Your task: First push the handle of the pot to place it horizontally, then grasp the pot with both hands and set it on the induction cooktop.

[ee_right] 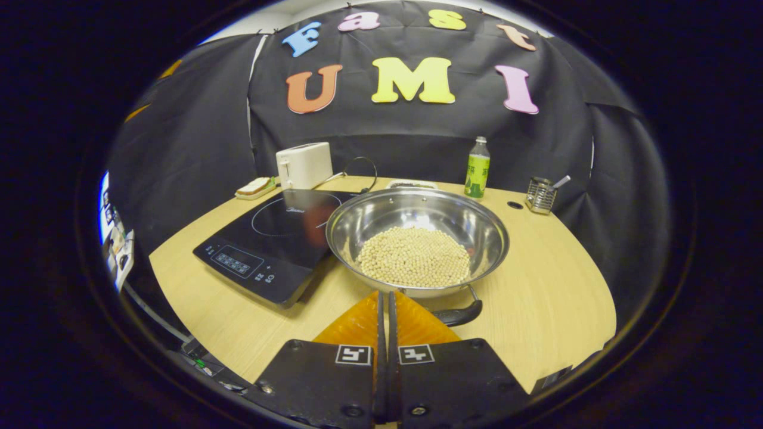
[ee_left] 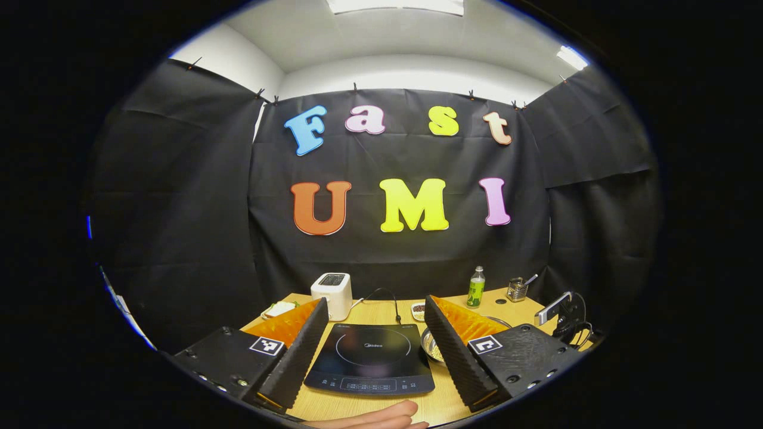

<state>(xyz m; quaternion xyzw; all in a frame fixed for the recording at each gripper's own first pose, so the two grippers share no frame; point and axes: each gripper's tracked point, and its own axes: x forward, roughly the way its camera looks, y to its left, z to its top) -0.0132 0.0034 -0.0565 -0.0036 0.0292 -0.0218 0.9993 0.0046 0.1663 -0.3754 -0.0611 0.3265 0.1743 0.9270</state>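
Right gripper (ee_right: 384,310) sits nearest in its own view, its 2 fingers pressed together with nothing between them, tips just short of the near rim of the pot (ee_right: 417,241). The pot stands on the table (ee_right: 554,298), just right of the cooktop (ee_right: 280,244), with its left rim seeming to overlap the cooktop's edge. It's loaded with pale beans (ee_right: 414,257). The black handle (ee_right: 456,314) sticks out at the near side, just right of the fingertips.

Left gripper (ee_left: 377,325) is wide open and empty, hanging over the cooktop's near end, with a bare hand (ee_left: 372,417) at the bottom edge.

Risk as I see it: push the handle too hard and the whole pot slides or tips, and beans go everywhere. Closed fingers could also skid off that rounded handle.

Other stuff: toaster (ee_right: 304,165), green bottle (ee_right: 477,168), wire holder (ee_right: 541,194), and a plate (ee_right: 255,187) at the far side, all well apart from the pot. Nothing blocks the route to the cooktop.
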